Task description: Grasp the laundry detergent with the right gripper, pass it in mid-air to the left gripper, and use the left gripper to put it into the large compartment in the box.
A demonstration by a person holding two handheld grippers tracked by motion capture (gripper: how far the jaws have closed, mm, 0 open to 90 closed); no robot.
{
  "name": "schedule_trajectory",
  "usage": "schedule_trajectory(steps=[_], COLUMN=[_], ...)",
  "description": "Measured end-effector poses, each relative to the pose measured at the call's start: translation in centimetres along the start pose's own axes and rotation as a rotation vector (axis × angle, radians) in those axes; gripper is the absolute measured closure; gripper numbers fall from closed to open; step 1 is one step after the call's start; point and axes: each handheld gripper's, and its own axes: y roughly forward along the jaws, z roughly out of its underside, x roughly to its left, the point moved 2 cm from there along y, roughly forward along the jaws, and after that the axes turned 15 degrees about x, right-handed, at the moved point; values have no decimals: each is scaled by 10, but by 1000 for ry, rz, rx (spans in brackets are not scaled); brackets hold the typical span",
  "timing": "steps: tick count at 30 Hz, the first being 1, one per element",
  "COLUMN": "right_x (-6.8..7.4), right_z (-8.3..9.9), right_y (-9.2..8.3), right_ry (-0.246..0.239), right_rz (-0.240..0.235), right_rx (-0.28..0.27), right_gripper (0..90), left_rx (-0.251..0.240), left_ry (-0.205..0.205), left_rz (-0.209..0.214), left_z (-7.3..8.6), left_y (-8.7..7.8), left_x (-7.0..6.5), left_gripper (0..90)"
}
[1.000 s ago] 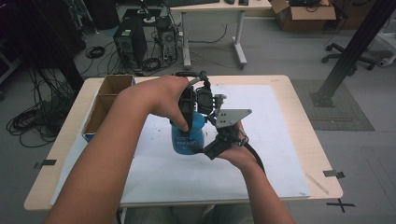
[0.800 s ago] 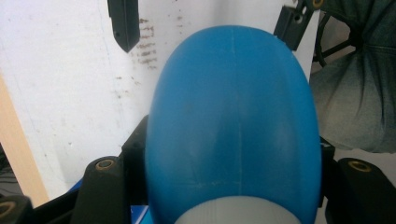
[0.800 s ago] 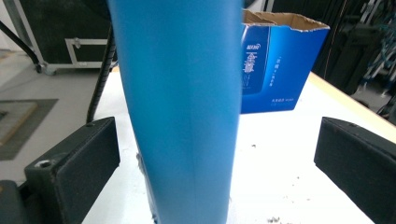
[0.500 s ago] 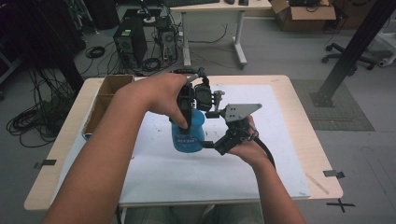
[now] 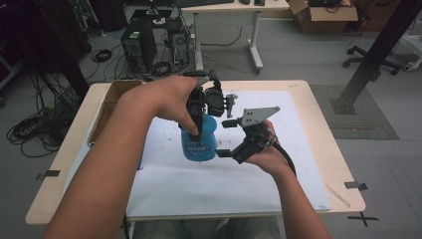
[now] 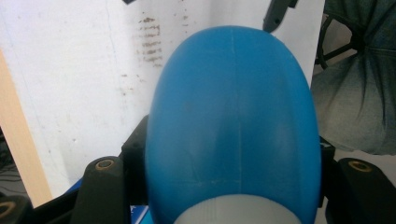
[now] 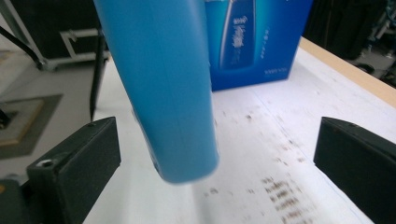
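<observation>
A blue bottle (image 5: 199,143) hangs over the white sheet (image 5: 224,181), held from above near its grey cap by my left gripper (image 5: 201,118), which is shut on it. In the left gripper view the blue bottle (image 6: 233,116) runs down away from the camera between the jaws of my left gripper (image 6: 219,186). My right gripper (image 5: 225,138) stands open at the bottle's right side. In the right gripper view the blue bottle (image 7: 163,84) hangs tilted, its base off the sheet, between the wide-apart jaws of my right gripper (image 7: 215,154) and touching neither.
A blue printed box (image 7: 257,42) stands on the sheet behind the bottle. An open cardboard box (image 5: 112,104) sits at the table's left edge. The wooden table (image 5: 318,124) borders the sheet on the right. The sheet is stained with dark marks.
My right hand and gripper have shifted a little to the right and up, off the bottle's lower part. The left gripper and bottle have hardly moved.
</observation>
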Motion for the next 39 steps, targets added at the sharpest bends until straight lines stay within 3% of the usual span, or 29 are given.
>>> schedule_trajectory(steps=[3,14,24,30,35,39], right_x=[0,-3,-5,-4,-2,-1], right_z=[1,9,12,12,12,12], right_y=[-5,-38,-66,-77,-85,-89], right_ry=[-13,-28,-27,-28,-28,-30], right_rz=[26,52,75,92,104,112], right_rx=[21,103,196,222,232,238], right_gripper=[0,0,2,2,2,3], left_rx=[-4,5,-10,0,-11,-27], left_ry=[-9,-34,-91,-142,-189,-270], left_rz=[1,11,38,44,86,123], left_z=[4,19,37,46,56,67], left_y=[-3,-16,-31,-37,-39,-40], left_x=[1,3,7,10,16,22], left_gripper=[391,391,391,390,391,390])
